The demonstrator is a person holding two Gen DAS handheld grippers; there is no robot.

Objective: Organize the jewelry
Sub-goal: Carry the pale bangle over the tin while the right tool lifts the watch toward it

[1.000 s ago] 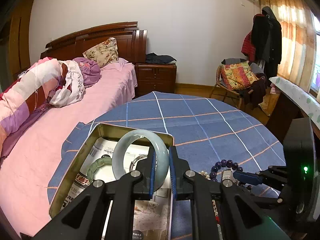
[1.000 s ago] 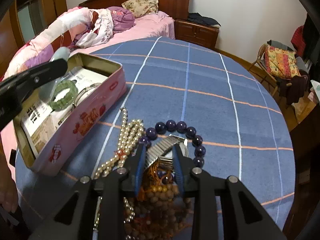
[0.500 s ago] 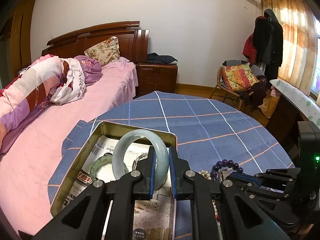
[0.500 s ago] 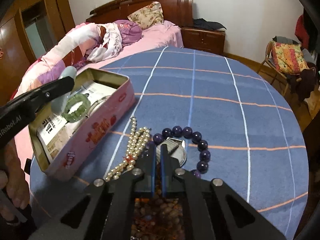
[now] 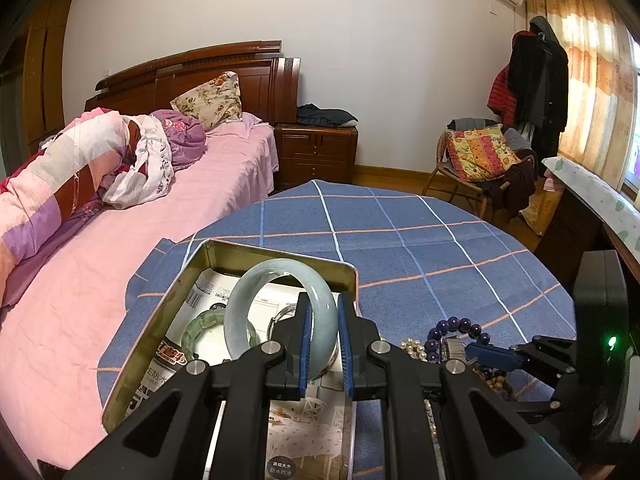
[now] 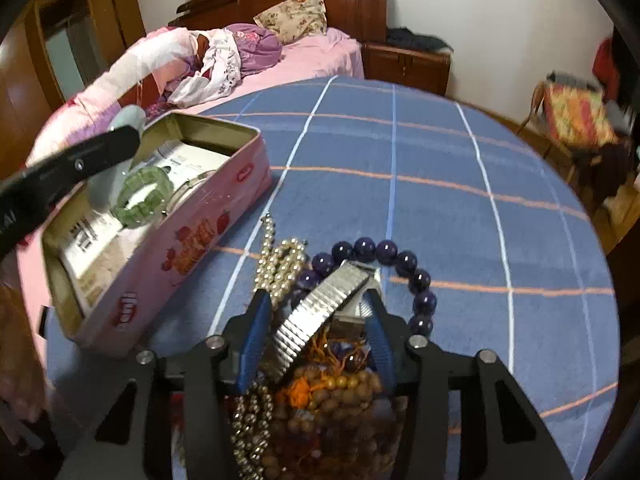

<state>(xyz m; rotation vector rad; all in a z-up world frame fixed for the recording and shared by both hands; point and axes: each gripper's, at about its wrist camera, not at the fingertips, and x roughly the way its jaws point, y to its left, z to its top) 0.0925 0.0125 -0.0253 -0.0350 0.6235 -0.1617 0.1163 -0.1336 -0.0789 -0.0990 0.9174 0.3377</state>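
A round table under a blue checked tablecloth (image 6: 440,208) carries an open pink tin (image 6: 188,248) (near its left edge) and a heap of jewelry: pearl strand (image 6: 276,268), purple bead bracelet (image 6: 404,260), brown wooden beads (image 6: 340,404).

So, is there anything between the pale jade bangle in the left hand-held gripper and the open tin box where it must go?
Nothing visible blocks it. The pale jade bangle, clamped in the left hand-held gripper, hangs over the open pink tin box. Below it lies only a green beaded bracelet on the paper lining.
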